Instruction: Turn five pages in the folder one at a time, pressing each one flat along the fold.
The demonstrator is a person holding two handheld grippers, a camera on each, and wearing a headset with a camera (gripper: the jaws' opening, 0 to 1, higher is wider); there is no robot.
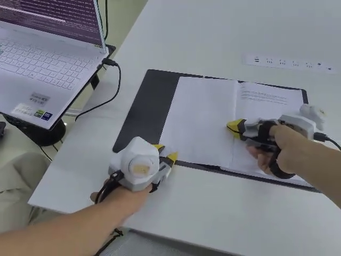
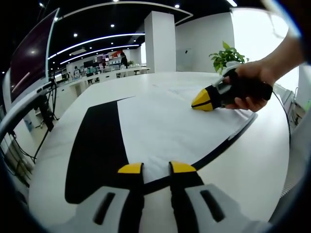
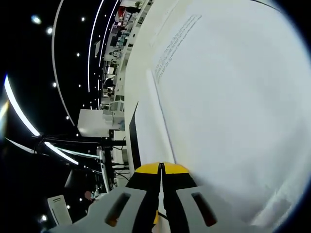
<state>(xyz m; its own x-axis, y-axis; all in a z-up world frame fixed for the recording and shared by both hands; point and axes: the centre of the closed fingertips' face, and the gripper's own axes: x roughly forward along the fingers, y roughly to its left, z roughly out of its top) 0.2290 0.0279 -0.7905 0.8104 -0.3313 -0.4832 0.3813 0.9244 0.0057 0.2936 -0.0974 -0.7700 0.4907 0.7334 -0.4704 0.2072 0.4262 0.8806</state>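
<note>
Head view: right hand-held gripper (image 1: 233,127) on folder (image 1: 146,106)

parted left gripper (image 2: 156,168) at folder (image 2: 95,145) edge

The laptop (image 1: 48,58) is cut off by the head view's top and left edges. The folder's (image 1: 144,106) lower right corner is hidden behind the hand (image 1: 290,152) holding the right gripper (image 1: 234,127). The print on the right page (image 1: 269,96) is too small to be read.

Print on the page (image 1: 269,96) is too small to read.
</note>
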